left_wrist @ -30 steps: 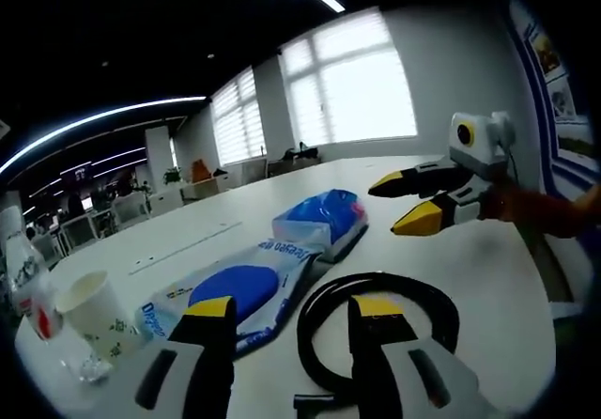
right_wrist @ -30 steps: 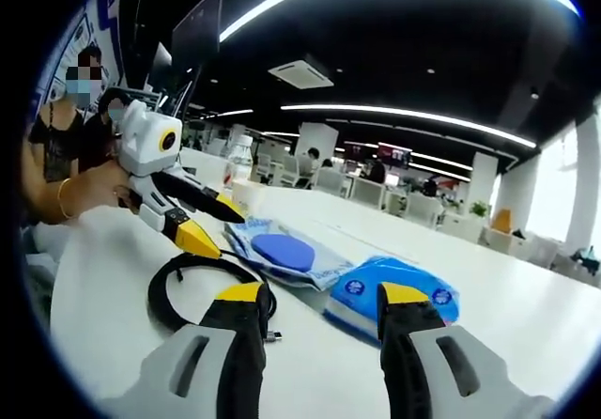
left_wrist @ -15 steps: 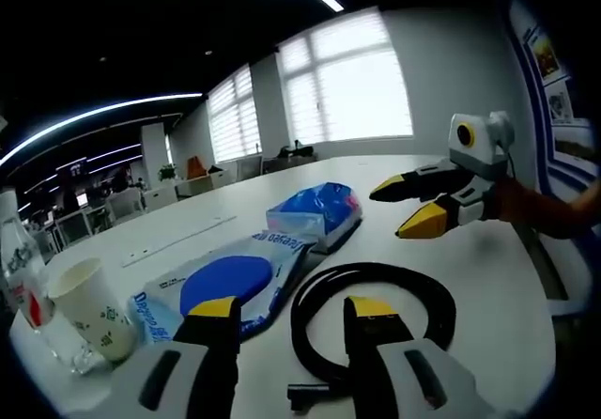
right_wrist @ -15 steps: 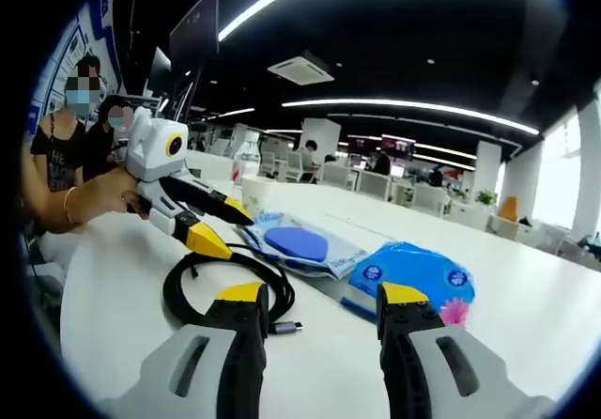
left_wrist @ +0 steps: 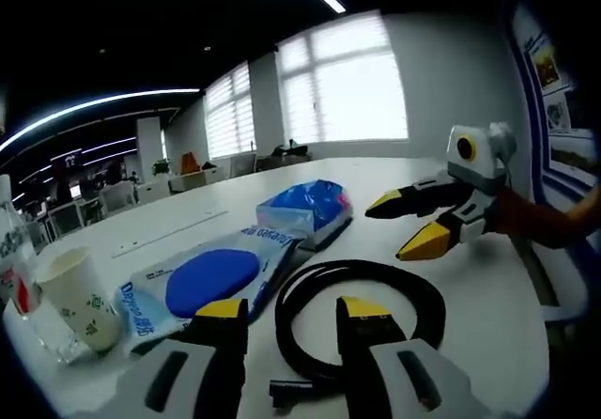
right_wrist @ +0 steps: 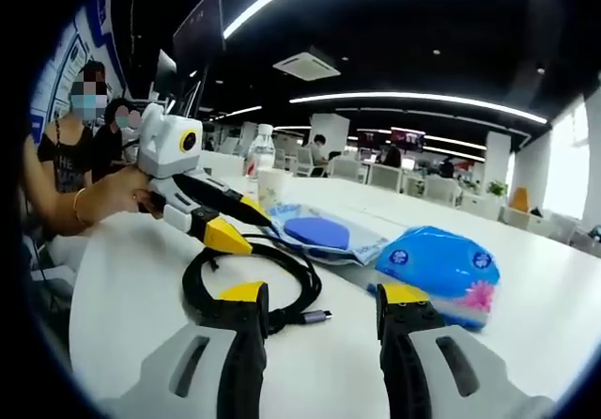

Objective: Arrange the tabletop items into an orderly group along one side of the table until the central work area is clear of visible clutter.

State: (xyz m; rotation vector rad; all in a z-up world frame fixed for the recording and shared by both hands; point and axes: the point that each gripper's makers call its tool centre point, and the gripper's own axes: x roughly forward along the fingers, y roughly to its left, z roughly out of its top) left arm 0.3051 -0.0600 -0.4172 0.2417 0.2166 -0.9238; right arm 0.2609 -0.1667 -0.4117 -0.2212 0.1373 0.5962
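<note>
A black coiled cable lies on the white table, just past the tips of my left gripper, which is open and holds nothing. Beyond it lie a flat wipes pack with a blue oval and a blue tissue pack. My right gripper comes in from the right, open, above the cable's far side. In the right gripper view, my right gripper is open over the cable. The left gripper hovers open at the coil's far edge, with the wipes pack and tissue pack behind.
A paper cup and a clear bottle stand at the table's left end; they show as cup and bottle behind the left gripper. A person sits at the table's left edge, hand on that gripper.
Both views have drifted a little, and the cable now sits closer under both grippers, its plug end showing. The items on the table have not moved, and both grippers stay open.
</note>
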